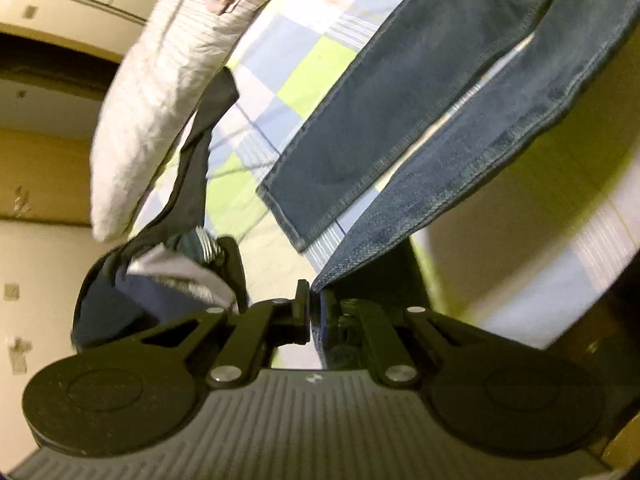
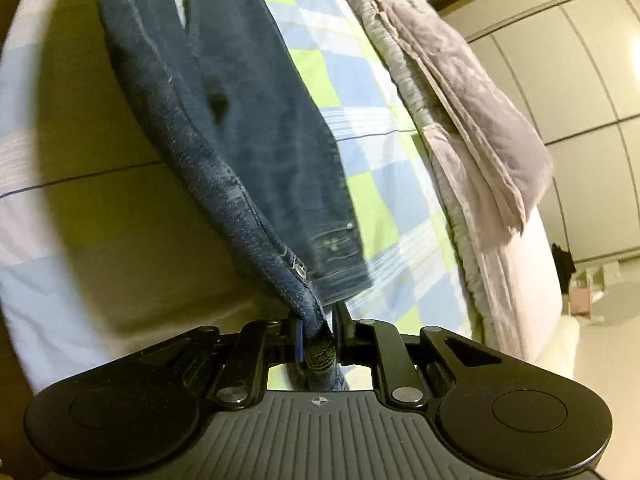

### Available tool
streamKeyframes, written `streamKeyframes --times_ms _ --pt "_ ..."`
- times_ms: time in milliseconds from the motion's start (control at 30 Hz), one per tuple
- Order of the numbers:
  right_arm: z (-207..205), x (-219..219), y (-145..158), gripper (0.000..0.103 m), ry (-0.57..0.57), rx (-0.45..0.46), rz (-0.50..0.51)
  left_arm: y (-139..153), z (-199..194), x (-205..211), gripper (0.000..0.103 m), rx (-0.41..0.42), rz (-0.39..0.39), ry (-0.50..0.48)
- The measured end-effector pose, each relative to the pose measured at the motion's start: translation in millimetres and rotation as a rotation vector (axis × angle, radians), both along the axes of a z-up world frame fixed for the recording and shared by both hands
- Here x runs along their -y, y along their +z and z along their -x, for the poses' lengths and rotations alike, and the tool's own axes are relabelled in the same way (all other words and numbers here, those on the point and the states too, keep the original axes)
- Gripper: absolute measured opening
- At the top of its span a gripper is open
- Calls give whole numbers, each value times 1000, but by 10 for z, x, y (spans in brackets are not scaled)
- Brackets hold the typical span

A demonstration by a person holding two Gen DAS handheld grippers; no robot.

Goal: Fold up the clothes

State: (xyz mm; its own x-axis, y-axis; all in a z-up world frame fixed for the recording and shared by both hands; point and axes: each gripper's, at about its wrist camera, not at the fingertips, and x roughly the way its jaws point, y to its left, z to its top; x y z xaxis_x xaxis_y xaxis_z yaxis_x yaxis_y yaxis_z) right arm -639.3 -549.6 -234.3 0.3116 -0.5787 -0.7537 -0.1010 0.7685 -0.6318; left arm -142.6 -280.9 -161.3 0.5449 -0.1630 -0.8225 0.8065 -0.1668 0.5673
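Observation:
A pair of blue jeans (image 1: 420, 100) lies along a checked bedsheet (image 1: 304, 64), both legs showing. My left gripper (image 1: 314, 304) is shut on the hem of the nearer leg, which rises off the sheet to the jaws. In the right wrist view the jeans (image 2: 240, 128) run away from me, and my right gripper (image 2: 318, 330) is shut on the bunched waistband by a metal button (image 2: 298, 268). That edge is lifted above the checked bedsheet (image 2: 360, 152).
A pale grey quilt (image 1: 156, 92) and a folded mauve cloth (image 2: 488, 132) lie along the bed's far side. Dark clothing (image 1: 188, 184) and a striped garment (image 1: 176, 272) are heaped near the left gripper. White wardrobe doors (image 2: 568, 56) stand beyond the bed.

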Motion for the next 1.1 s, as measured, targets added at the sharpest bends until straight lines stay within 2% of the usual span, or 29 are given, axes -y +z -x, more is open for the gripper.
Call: streamKeyframes --times_ms 133,300,533,867,967,1067,1100 --pt "-293 435 9 12 -6 -49 4 -21 -459 439 5 -93 -81 -26" --pt "-719 1063 -119 12 -51 -135 -44 -291 -1060 966 5 -232 -178 -62" --pt "-1170 1655 -406 12 -130 -202 -114 -806 -1578 1617 5 -290 -289 -143" --pt "-1430 2370 -914 13 -131 -258 -259 -1311 -1849 2266 7 -277 -364 -112" --pt "-1490 2576 -1141 13 -139 -252 -299 -1523 -1843 2385 10 -212 -368 -96" --pt "-1492 2734 -1325 47 -234 -189 -261 -1678 -1793 2442 14 -119 -375 -106" --pt "-1467 2772 -1322 48 -278 -148 -260 -1686 -1780 2439 16 -91 -368 -113"
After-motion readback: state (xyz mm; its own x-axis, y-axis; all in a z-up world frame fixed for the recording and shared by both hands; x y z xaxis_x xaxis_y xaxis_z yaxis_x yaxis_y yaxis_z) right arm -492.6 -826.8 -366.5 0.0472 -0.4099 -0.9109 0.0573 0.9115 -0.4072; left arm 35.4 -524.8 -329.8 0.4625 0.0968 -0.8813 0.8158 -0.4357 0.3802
